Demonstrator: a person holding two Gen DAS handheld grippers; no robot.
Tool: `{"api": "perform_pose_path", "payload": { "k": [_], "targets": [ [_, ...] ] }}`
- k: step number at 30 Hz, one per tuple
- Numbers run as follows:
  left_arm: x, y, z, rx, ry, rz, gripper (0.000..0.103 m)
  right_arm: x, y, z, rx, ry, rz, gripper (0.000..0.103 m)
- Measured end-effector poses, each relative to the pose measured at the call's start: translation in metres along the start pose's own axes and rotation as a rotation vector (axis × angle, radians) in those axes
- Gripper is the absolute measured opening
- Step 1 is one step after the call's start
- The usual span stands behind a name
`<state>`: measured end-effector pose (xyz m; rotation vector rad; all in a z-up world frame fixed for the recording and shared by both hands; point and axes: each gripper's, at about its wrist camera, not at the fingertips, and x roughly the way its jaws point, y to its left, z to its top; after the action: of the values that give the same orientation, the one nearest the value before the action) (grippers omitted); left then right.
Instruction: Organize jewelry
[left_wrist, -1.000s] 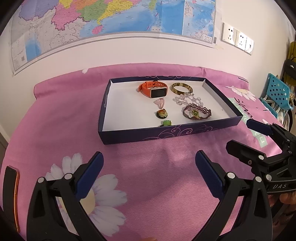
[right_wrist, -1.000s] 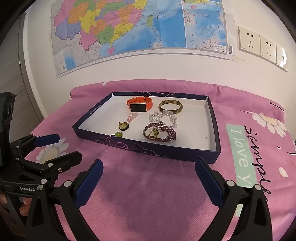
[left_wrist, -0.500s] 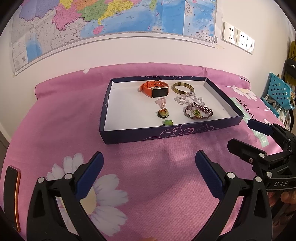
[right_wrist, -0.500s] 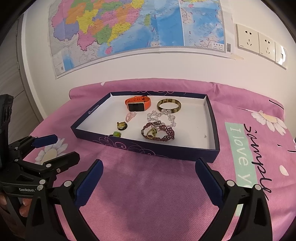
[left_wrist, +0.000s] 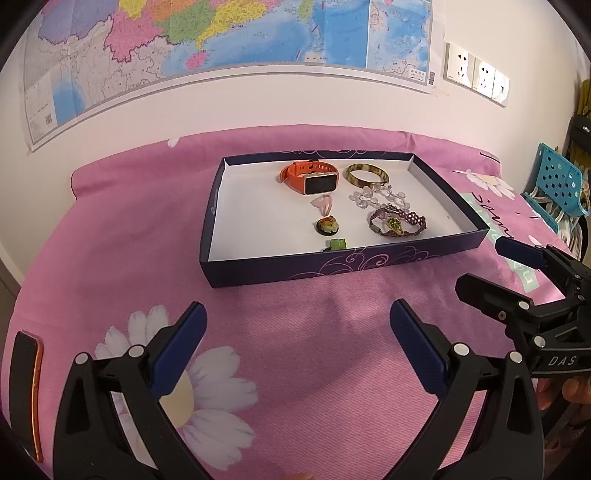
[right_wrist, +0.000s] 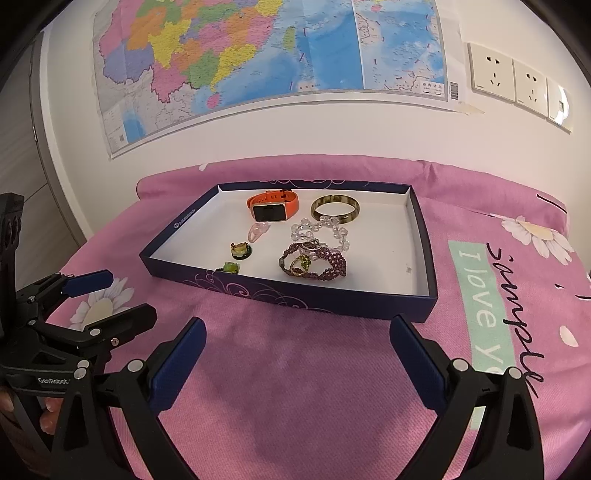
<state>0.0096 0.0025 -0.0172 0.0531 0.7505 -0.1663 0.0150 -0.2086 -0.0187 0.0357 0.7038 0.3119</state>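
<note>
Jewelry's all sitting in the navy box lid (left_wrist: 332, 266) on the pink bedsheet (left_wrist: 129, 236). The beaded purple bracelet (left_wrist: 398, 220) looks floppy and light, so I'd pinch one strand at its edge. Orange watch (left_wrist: 309, 178) is stiffer; grab the strap. My left tool (left_wrist: 297, 347) and right tool (right_wrist: 297, 348) are both spread wide, holding nothing.
</note>
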Motion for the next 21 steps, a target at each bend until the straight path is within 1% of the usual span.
{"api": "perform_pose_path", "payload": {
  "k": [21],
  "targets": [
    [-0.0016,-0.0013,-0.0009,0.007,0.002,0.002,0.098,0.0018,-0.0028,0.0008,0.015,0.005,-0.005,0.096]
  ]
}}
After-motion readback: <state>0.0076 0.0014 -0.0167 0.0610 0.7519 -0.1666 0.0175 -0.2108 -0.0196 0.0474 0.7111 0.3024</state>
